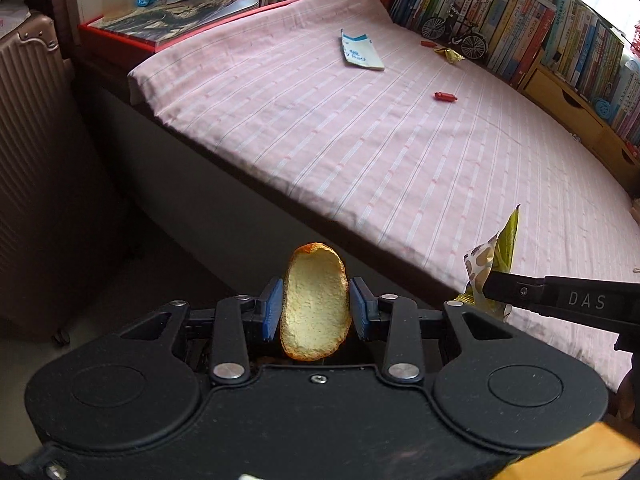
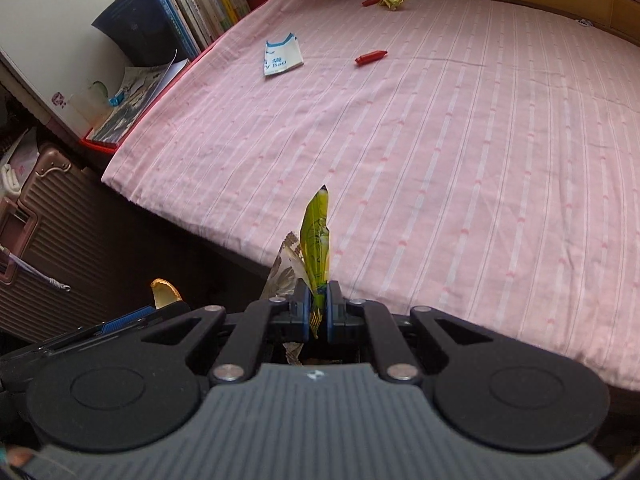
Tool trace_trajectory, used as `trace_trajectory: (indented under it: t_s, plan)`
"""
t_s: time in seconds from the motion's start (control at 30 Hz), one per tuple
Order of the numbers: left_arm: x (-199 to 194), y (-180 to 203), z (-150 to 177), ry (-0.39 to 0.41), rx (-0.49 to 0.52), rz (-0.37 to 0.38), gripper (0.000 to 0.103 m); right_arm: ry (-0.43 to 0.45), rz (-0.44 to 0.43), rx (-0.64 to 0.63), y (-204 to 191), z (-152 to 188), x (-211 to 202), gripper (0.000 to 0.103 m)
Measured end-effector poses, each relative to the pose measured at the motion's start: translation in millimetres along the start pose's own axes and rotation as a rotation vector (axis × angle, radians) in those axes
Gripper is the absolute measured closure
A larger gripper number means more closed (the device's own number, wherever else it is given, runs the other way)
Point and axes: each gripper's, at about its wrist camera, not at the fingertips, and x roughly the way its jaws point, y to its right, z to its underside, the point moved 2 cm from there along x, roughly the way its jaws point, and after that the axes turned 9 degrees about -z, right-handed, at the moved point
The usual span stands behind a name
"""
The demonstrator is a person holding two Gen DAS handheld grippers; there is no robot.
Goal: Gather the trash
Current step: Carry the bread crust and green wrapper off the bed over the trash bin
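Observation:
My left gripper (image 1: 315, 304) is shut on a curved piece of orange peel (image 1: 314, 300), pale inside facing the camera, held over the dark gap beside the bed. My right gripper (image 2: 318, 308) is shut on a green-yellow snack wrapper (image 2: 317, 236) that sticks up between the blue pads; the same wrapper (image 1: 494, 268) shows at the right of the left wrist view. On the pink striped bed (image 1: 360, 152) lie a white-and-blue paper bag (image 1: 360, 50), a red wrapper (image 1: 445, 97), another red piece (image 1: 428, 44) and a gold wrapper (image 1: 450, 54) far back.
A ribbed rose-gold suitcase (image 1: 36, 160) stands left of the bed. A red box with magazines (image 1: 160, 20) sits at the bed's head. Bookshelves (image 1: 520, 20), a model bicycle (image 1: 456, 32) and wooden drawers (image 1: 568, 100) line the far side.

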Motion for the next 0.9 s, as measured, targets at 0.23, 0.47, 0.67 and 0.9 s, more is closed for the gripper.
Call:
trace_trajectory:
  t_s: [0.23,0.47,0.67,0.9]
  plan:
    - [19,-17,26,-0.071,-0.002,-0.017,0.069,-0.057,0.005,0.008,-7,33,17,0.092]
    - [42,-25,47,-0.147,0.007,-0.033,0.069,-0.120,0.024,0.009,-8,54,38,0.091]
    - [67,-28,65,-0.224,0.011,-0.050,0.069,-0.191,0.037,0.020,-2,74,60,0.091]
    - [88,-27,80,-0.317,0.025,-0.065,0.069,-0.250,0.049,0.013,1,89,76,0.091]
